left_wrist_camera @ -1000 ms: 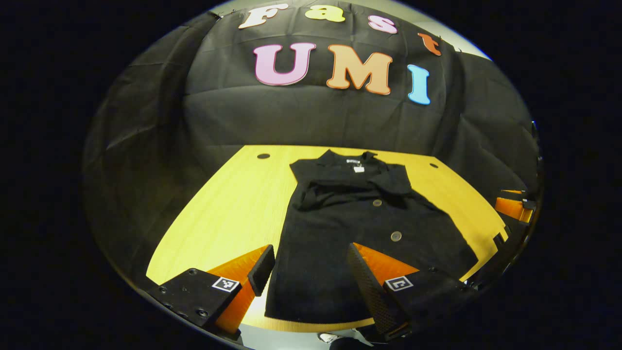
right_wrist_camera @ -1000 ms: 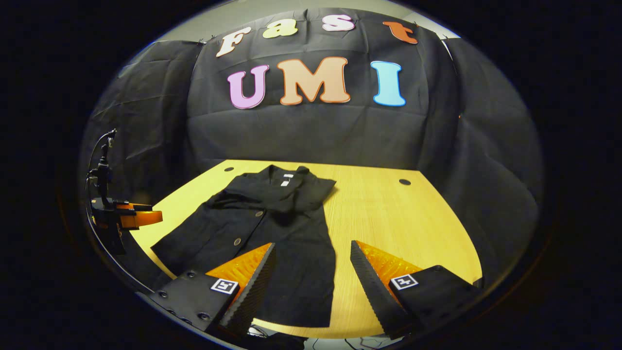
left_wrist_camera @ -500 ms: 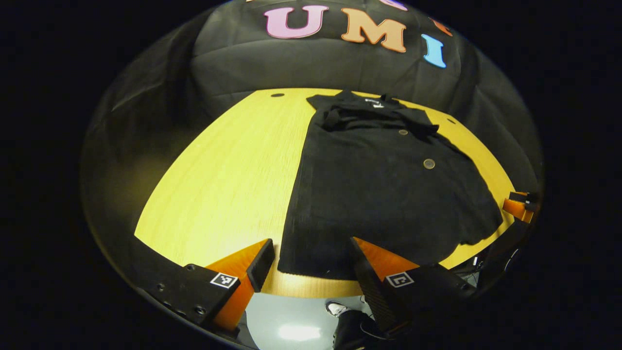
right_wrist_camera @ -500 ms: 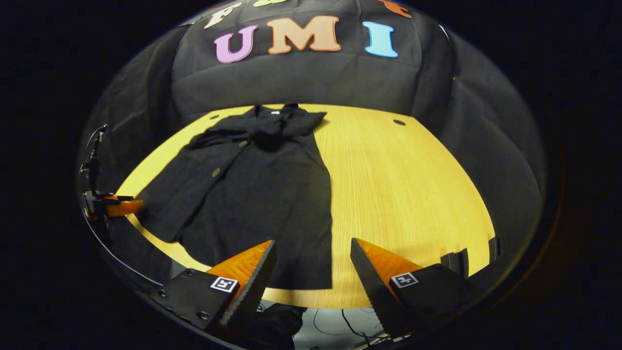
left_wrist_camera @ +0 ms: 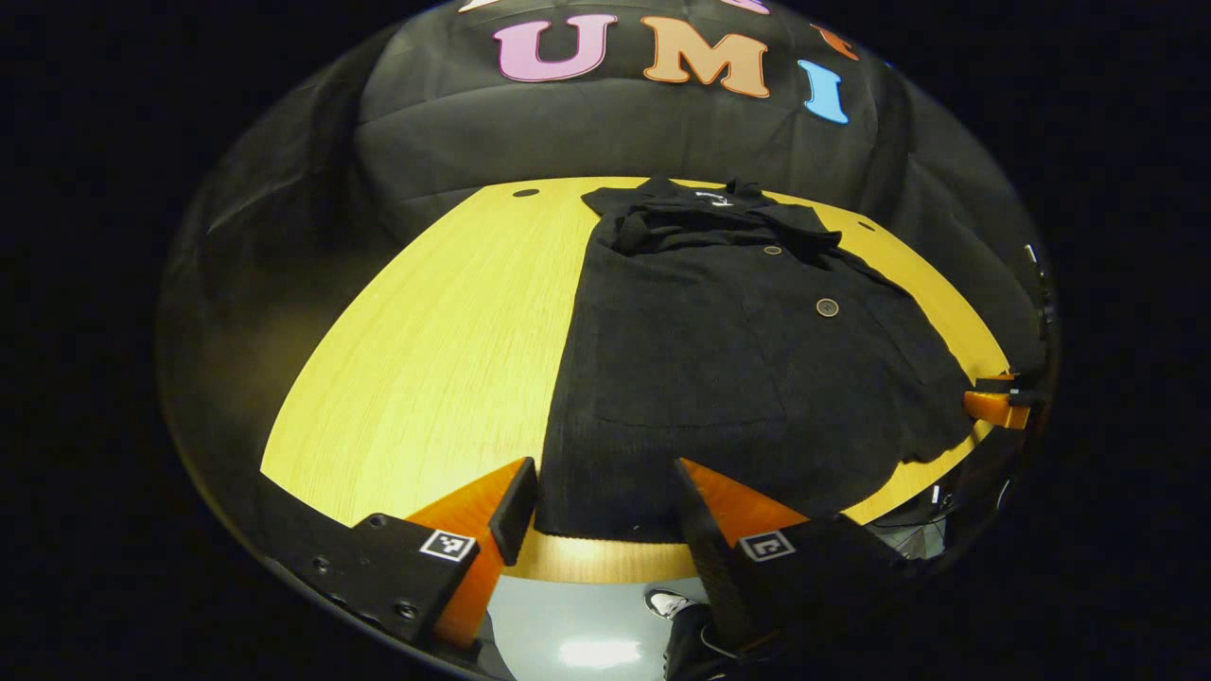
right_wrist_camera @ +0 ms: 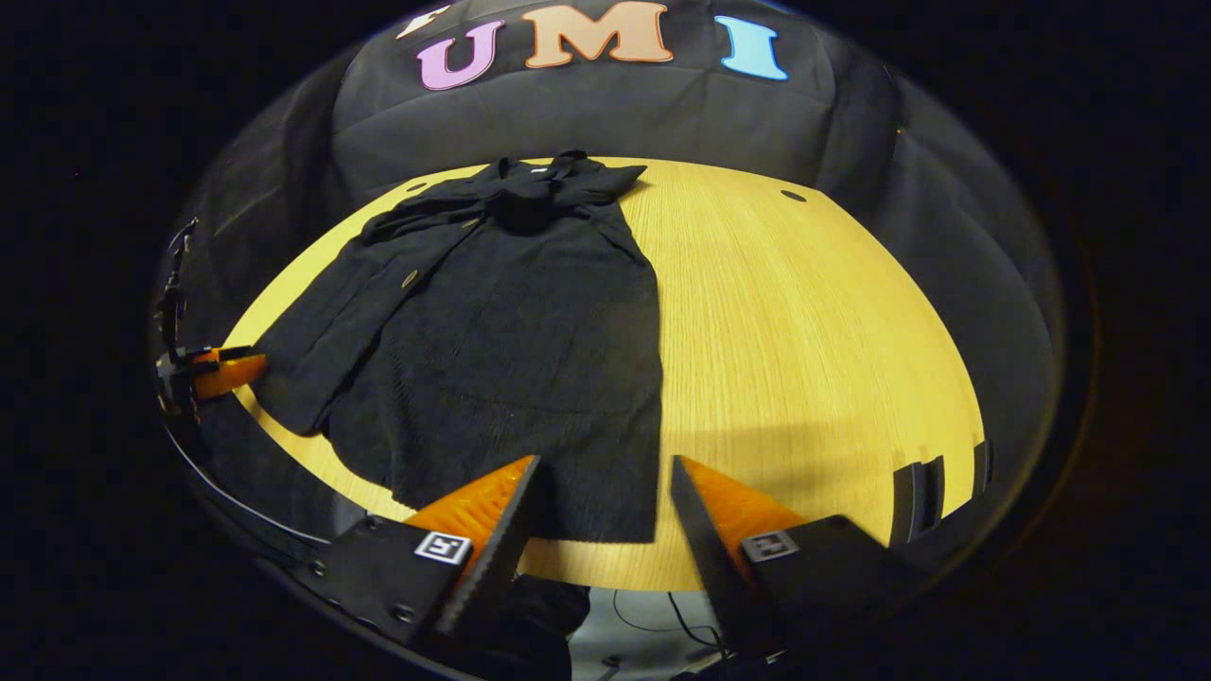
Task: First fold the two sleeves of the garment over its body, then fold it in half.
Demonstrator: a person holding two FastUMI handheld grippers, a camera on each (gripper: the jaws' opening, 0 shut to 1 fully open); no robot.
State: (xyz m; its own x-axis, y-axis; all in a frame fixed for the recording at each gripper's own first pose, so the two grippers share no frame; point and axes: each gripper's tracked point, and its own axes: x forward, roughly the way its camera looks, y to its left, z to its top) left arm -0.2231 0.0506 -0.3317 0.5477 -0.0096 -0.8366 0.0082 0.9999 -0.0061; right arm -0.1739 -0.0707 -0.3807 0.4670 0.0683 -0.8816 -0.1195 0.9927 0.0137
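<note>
Garment [left_wrist_camera: 719, 369] lies lengthwise, collar toward wall (hem nearest).

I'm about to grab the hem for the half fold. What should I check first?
1. Sleeves folded over the garment: ok, both bunched near the collar.
2. Left tongs open, straddling the hem: ok.
3. Right tongs open at the hem's other corner: ok.
4. Fingers touching cloth: cannot tell.
5. Garment flat on the table: mostly ok, one side panel splays outward.
</note>
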